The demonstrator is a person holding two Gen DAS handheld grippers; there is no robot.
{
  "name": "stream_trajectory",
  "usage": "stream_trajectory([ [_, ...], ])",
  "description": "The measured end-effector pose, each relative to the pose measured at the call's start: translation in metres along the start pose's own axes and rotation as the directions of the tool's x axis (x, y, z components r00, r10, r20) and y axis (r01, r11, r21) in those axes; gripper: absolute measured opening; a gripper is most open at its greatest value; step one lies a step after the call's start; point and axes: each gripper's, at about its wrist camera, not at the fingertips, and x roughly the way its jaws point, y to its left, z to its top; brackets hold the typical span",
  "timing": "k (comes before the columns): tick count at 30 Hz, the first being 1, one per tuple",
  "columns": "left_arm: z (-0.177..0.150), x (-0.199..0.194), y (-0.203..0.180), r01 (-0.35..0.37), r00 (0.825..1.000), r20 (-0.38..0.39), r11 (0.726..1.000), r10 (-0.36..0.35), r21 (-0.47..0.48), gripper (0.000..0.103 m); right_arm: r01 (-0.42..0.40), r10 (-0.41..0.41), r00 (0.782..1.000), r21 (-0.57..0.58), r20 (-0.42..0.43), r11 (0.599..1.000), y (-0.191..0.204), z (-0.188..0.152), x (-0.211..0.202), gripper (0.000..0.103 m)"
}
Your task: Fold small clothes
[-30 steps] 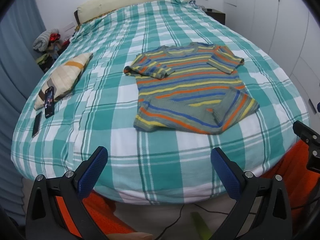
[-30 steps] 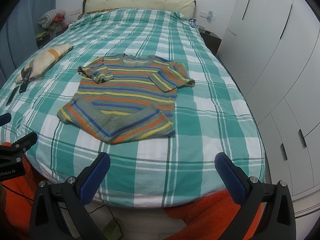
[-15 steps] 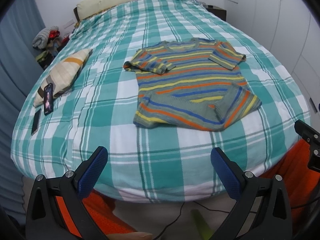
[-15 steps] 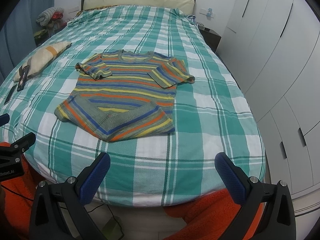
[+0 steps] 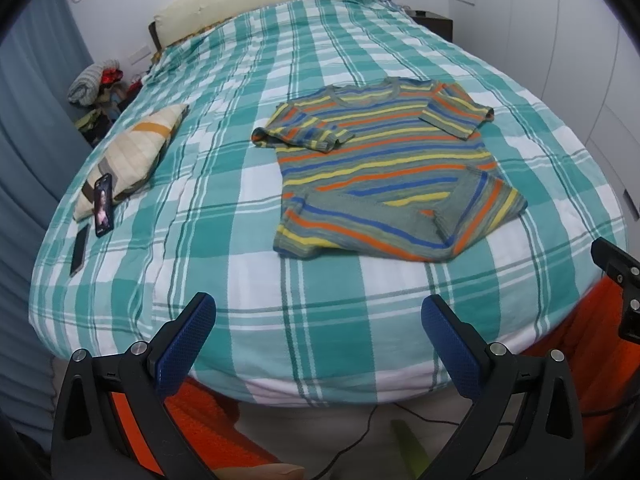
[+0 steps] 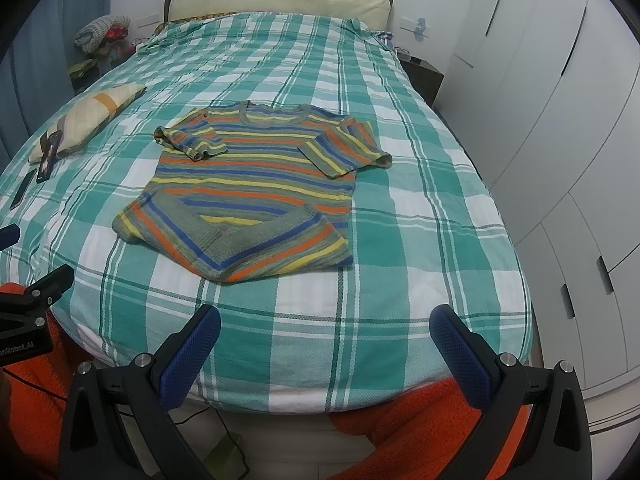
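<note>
- Left wrist view: a striped T-shirt [image 5: 384, 168] lies face up near the foot of a bed [image 5: 328, 344] covered in a green-and-white check sheet, neck toward the headboard.
- Both sleeves are turned in over the chest and the lower hem is flipped up in two slanting flaps that meet in a shallow V, so the fold looks part done.
- Bands of orange, yellow, blue and grey-green run across the shirt; the upturned hem shows the same stripes at an angle.
- As a knit, it is likely light, soft and limp: it should drape and sag when lifted, and a single layer may slide off the one beneath.
- Best holds appear to be the two near corners of the folded hem, or the shoulders beside the neckline, pinching all layers together.
- The left gripper [image 5: 318, 328] hangs at the near edge of the bed, fingers spread wide and empty, well short of the shirt.
- From the right wrist view, the right gripper [image 6: 326, 340] is likewise spread, holding nothing, short of the shirt [image 6: 256, 188].
- A small cushion [image 5: 136, 152] and a phone [image 5: 103, 205] rest on the far left side, well apart from the shirt.
</note>
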Motion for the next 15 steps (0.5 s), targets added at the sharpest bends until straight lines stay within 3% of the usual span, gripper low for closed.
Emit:
stream_trajectory([
  [15,-0.0006,0.0004,0.0033,0.012,1.000,-0.007,1.000,-0.012,-0.010,0.103,-0.002,0.002,1.000,0.000,0.000,1.000,0.0016,-0.0010,-0.0001,0.103],
])
